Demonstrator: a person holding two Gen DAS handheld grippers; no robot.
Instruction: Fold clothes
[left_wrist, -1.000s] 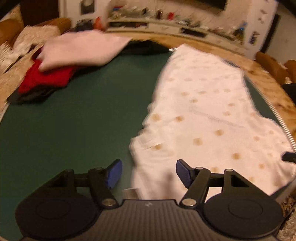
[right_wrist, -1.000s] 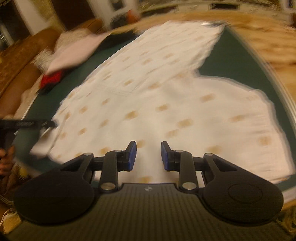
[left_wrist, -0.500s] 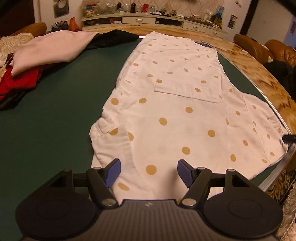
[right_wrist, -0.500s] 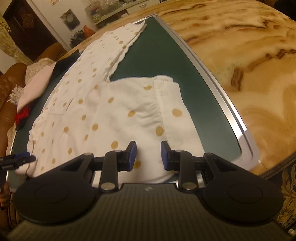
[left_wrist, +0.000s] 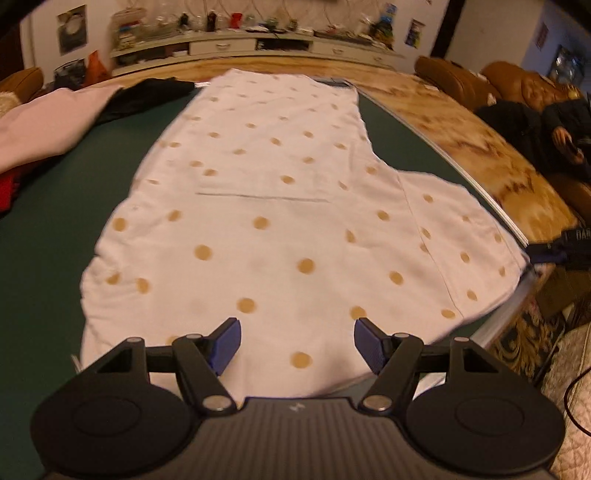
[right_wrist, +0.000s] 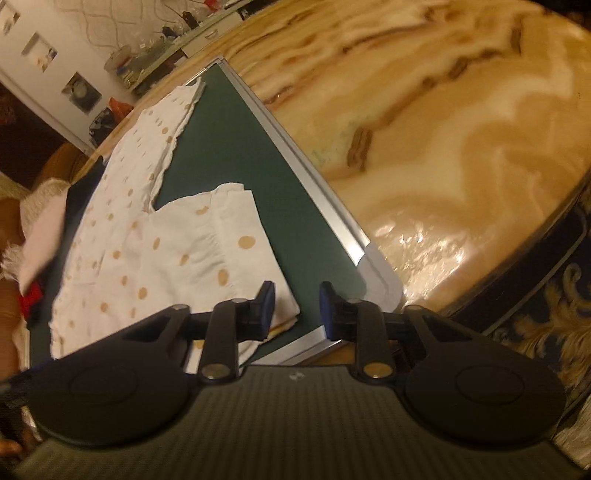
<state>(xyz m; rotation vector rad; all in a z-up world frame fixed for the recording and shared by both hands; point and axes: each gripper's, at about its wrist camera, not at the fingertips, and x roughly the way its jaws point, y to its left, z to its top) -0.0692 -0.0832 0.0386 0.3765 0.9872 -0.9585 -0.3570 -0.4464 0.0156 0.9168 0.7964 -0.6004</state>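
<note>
Fingers (left_wrist: 364, 345) spread apart on both grippers, holding nothing; I'd pinch the polka-dot shirt (left_wrist: 280, 221) sleeve (right_wrist: 225, 236) edge squarely, then fold inward.

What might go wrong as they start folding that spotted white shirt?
The polka-dot shirt has its sleeve right at the green mat's corner, so a tug may drag it over the edge. The right gripper is open beside the sleeve, not over it, and may close on nothing. The pink garment lies close enough to snag.
</note>
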